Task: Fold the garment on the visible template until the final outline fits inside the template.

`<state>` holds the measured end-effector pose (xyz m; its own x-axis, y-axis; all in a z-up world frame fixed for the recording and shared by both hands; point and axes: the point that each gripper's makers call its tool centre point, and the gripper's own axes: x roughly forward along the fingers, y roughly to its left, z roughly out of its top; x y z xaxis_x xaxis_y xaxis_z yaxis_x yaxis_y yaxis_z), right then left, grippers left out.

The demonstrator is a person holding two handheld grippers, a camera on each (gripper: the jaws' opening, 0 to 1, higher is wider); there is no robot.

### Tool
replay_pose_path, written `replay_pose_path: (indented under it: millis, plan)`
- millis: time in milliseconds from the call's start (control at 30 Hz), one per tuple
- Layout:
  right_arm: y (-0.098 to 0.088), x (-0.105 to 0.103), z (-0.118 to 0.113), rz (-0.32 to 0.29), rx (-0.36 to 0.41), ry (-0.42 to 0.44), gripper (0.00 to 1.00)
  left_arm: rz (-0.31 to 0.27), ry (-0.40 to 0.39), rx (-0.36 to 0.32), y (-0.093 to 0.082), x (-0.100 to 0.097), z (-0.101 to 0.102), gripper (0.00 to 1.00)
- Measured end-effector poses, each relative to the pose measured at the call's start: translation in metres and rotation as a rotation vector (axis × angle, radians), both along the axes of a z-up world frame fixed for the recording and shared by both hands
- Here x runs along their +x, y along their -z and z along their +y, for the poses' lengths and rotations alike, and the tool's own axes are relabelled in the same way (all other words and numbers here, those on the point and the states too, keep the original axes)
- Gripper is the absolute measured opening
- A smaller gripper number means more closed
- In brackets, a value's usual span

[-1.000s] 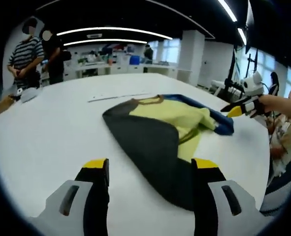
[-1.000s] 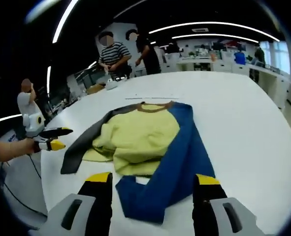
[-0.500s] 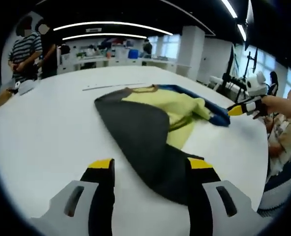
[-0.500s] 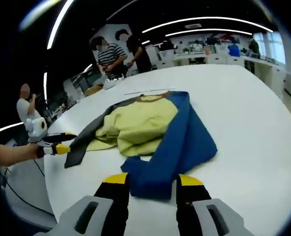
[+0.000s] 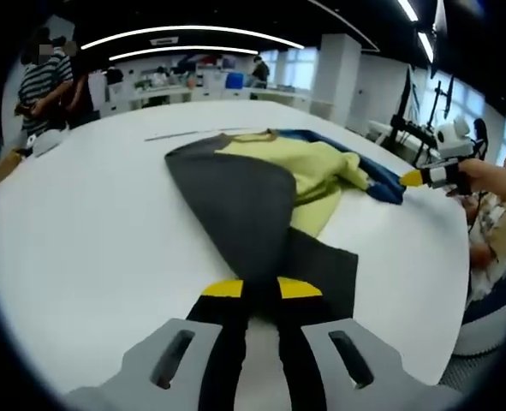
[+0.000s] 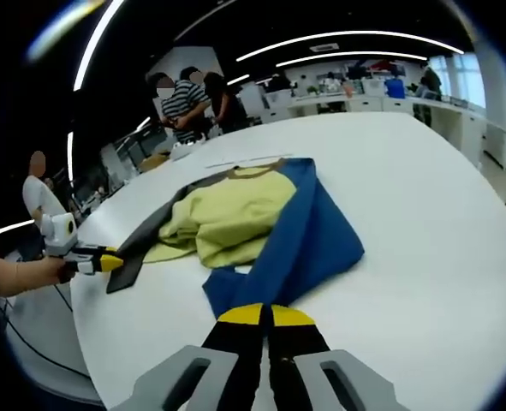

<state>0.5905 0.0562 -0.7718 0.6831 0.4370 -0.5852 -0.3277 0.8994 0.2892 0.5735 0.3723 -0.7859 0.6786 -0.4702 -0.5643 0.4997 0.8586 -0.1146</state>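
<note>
Garment [image 5: 278, 184] lies crumpled on the white table [image 5: 90, 231], roughly mid-table: yellow body bunched in the middle, dark grey sleeve on one side, blue sleeve on the other, brown collar at the far end.

Left gripper view: left gripper [image 5: 261, 289] has its yellow-tipped jaws pinched together on the near end of the grey sleeve [image 5: 253, 214] (cloth runs right into the tips and the sleeve fans out wide beyond them). Yellow part [image 5: 308, 175] sits just past the grey, blue edge [image 5: 381, 184] at the far right. The right gripper [image 5: 415, 177] shows at the right edge of this view, held by a hand, yellow tip at the blue cloth's end.

Right gripper view: right gripper [image 6: 265, 315] jaws clamped together at the near end of the blue sleeve [image 6: 300, 244]; the blue cloth reaches to the tips, grip looks firm. Yellow body [image 6: 227, 223] lies left of the blue, collar [image 6: 253, 169] beyond. Grey sleeve [image 6: 145, 244] stretches off to the left, where the left gripper [image 6: 107, 261] pinches its end, a hand behind it.

A thin pale line [image 5: 193, 134] on the table just past the collar (can't tell if it's the template edge). Two people [image 6: 188, 98] stand at the table's far side; desks and ceiling light strips behind
</note>
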Motion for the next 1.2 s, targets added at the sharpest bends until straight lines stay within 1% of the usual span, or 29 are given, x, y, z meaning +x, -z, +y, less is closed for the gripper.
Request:
replay_pose_path:
  millis: [67,100,167,200,300,333,367,400,433,500,567,600,700,733,833,933,1033,1100,1133,1200]
  plan:
    - [-0.002,0.0,0.0,-0.005,0.003,0.003,0.0,0.001,0.0,-0.011,-0.001,-0.002,-0.001,0.0]
    - [-0.003,0.0,0.0,-0.007,0.007,0.005,0.0,0.0,-0.002,-0.017,-0.003,-0.002,-0.001,0.0]
    - [-0.011,0.002,0.001,-0.008,0.066,0.044,0.0,-0.001,-0.011,-0.042,-0.008,-0.002,-0.002,0.0]
    - [-0.013,0.002,0.0,-0.007,0.061,0.04,0.0,-0.003,-0.015,-0.047,-0.009,-0.002,-0.001,0.0]
    - [-0.019,0.003,-0.001,-0.01,0.049,0.033,0.0,-0.03,-0.023,-0.059,-0.023,-0.002,0.001,0.0]
    - [-0.022,0.003,-0.003,-0.018,0.034,0.025,0.0,-0.044,-0.038,-0.073,-0.031,0.0,0.004,0.0]
    - [-0.024,0.003,-0.004,-0.021,0.026,0.024,0.0,-0.049,-0.048,-0.087,-0.034,0.001,0.004,0.0]
    - [-0.029,0.004,-0.006,-0.029,0.009,0.02,0.0,-0.068,-0.094,-0.132,-0.046,0.006,0.01,0.0]
    - [-0.031,0.005,-0.008,-0.029,0.0,0.019,0.0,-0.077,-0.115,-0.128,-0.05,0.008,0.016,0.0]
    - [-0.04,0.006,-0.011,-0.042,-0.014,0.011,0.0,-0.083,-0.139,-0.094,-0.054,0.01,0.027,0.0]
    - [-0.047,0.008,-0.013,-0.052,-0.012,0.015,0.0,-0.104,-0.169,-0.086,-0.062,0.014,0.039,0.0]
    - [-0.053,0.009,-0.014,-0.058,-0.008,0.017,0.0,-0.105,-0.175,-0.081,-0.064,0.014,0.043,0.0]
    - [-0.061,0.011,-0.019,-0.065,-0.014,0.032,0.0,-0.104,-0.199,-0.057,-0.068,0.017,0.059,0.0]
    - [-0.065,0.013,-0.022,-0.075,-0.022,0.039,0.0,-0.106,-0.207,-0.047,-0.07,0.018,0.065,0.0]
    - [-0.072,0.019,-0.033,-0.081,-0.052,0.053,0.0,-0.109,-0.238,-0.04,-0.075,0.021,0.081,0.0]
    - [-0.076,0.026,-0.045,-0.085,-0.086,0.07,0.0,-0.109,-0.253,-0.022,-0.077,0.025,0.092,0.0]
    - [-0.078,0.033,-0.058,-0.083,-0.125,0.092,0.0,-0.101,-0.268,-0.001,-0.076,0.03,0.103,0.0]
    - [-0.08,0.038,-0.067,-0.088,-0.146,0.105,0.0,-0.097,-0.279,0.022,-0.074,0.033,0.11,0.0]
    - [-0.08,0.04,-0.071,-0.086,-0.152,0.11,0.0,-0.089,-0.284,0.047,-0.072,0.034,0.115,0.0]
    - [-0.08,0.044,-0.078,-0.082,-0.166,0.121,0.0,-0.075,-0.285,0.064,-0.071,0.036,0.12,0.0]
